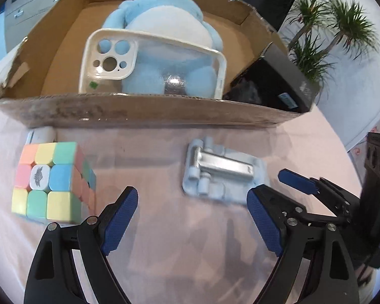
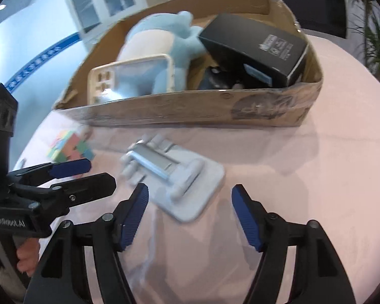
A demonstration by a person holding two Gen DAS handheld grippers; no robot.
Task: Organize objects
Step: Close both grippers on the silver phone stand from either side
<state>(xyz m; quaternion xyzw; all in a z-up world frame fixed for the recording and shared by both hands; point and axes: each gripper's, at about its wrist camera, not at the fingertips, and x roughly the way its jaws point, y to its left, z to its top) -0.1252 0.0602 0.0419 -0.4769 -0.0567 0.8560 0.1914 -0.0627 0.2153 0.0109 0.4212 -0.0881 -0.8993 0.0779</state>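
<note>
Both our grippers, left [image 1: 192,217] and right [image 2: 190,215], hang with jaws apart and empty over the pink table [image 2: 329,177], near the box [image 1: 139,112] holding a plush [image 1: 162,25], with the stand [image 2: 174,179] and cube [image 1: 50,179] outside it.

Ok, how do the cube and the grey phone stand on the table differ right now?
The puzzle cube is blocky, with pastel tiles in many colours; the phone stand is one pale grey-blue with a silver bar, folded low and flat. The cube lies off to the left gripper's side; the stand lies ahead of the right gripper. Both still sit outside the cardboard box.
</note>
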